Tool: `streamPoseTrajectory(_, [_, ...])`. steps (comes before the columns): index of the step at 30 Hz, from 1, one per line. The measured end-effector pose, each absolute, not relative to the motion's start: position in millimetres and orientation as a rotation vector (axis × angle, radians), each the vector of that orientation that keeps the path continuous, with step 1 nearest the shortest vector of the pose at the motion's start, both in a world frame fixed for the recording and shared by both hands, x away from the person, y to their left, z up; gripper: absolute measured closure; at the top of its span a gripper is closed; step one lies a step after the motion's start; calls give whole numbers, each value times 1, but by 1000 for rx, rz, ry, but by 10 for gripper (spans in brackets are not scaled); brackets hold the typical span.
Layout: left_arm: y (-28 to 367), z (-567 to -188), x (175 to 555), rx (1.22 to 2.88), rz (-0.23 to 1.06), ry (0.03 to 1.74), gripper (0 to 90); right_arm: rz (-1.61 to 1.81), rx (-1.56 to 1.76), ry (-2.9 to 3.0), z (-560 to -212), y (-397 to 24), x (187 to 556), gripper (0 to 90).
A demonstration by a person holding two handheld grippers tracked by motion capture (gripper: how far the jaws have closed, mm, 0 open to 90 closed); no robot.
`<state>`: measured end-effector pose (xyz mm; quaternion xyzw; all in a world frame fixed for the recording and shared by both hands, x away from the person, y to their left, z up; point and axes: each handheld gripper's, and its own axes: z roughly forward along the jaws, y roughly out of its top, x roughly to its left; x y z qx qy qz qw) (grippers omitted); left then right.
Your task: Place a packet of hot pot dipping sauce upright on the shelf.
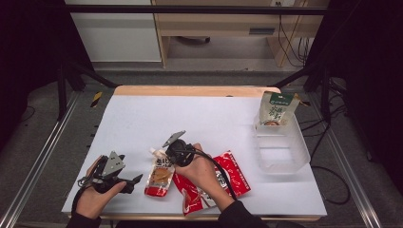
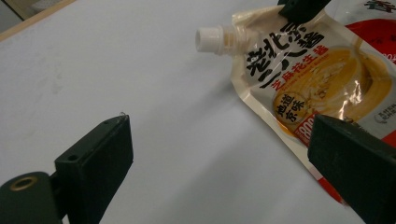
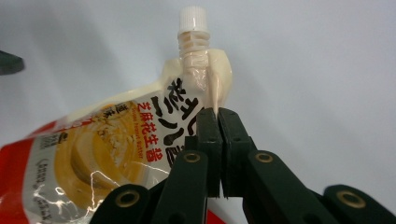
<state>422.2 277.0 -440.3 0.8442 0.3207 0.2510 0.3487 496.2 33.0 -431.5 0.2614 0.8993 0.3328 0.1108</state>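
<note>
Spouted sauce pouch (image 1: 160, 174) is lying on white table (image 1: 199, 118) at abt 7 o'clock from centre, cap pointing to 11. Right tool (image 1: 167, 151) is pinching pouch's top edge by the spout, jaws clamped together on the film; grip pt is partly hidden by the hand in high view. Red packet (image 1: 227, 179) at 3 o'clock of pouch, half covered by right forearm. Left tool (image 1: 135, 183) at 9 o'clock, jaws standing apart, nothing btwn. Clear bin (image 1: 285, 152) w/ green-topped pack (image 1: 277, 109) is sitting far at 2 o'clock; its print is too small to read.

Right gripper (image 3: 218, 116) pinched closed; left gripper (image 2: 219, 154) gapes wide, seemingly resting low, both hand-held.
</note>
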Motion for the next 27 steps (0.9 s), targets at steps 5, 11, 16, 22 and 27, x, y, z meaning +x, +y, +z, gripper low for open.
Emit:
streamPoseTrajectory(5, [278, -438, 421, 2155, 644, 838, 70, 1060, 716, 2613, -410, 36, 492, 894])
streamPoseTrajectory(11, [284, -433, 419, 2104, 636, 846, 75, 1104, 656, 2597, -390, 41, 486, 896])
streamPoseTrajectory(16, [291, -430, 418, 2057, 637, 864, 80, 1154, 583, 2581, -367, 48, 479, 898])
streamPoseTrajectory(22, [294, -428, 419, 2031, 632, 880, 81, 1190, 558, 2583, -356, 53, 482, 899])
streamPoseTrajectory(27, [291, -428, 419, 2038, 630, 872, 82, 1231, 598, 2542, -342, 49, 496, 900])
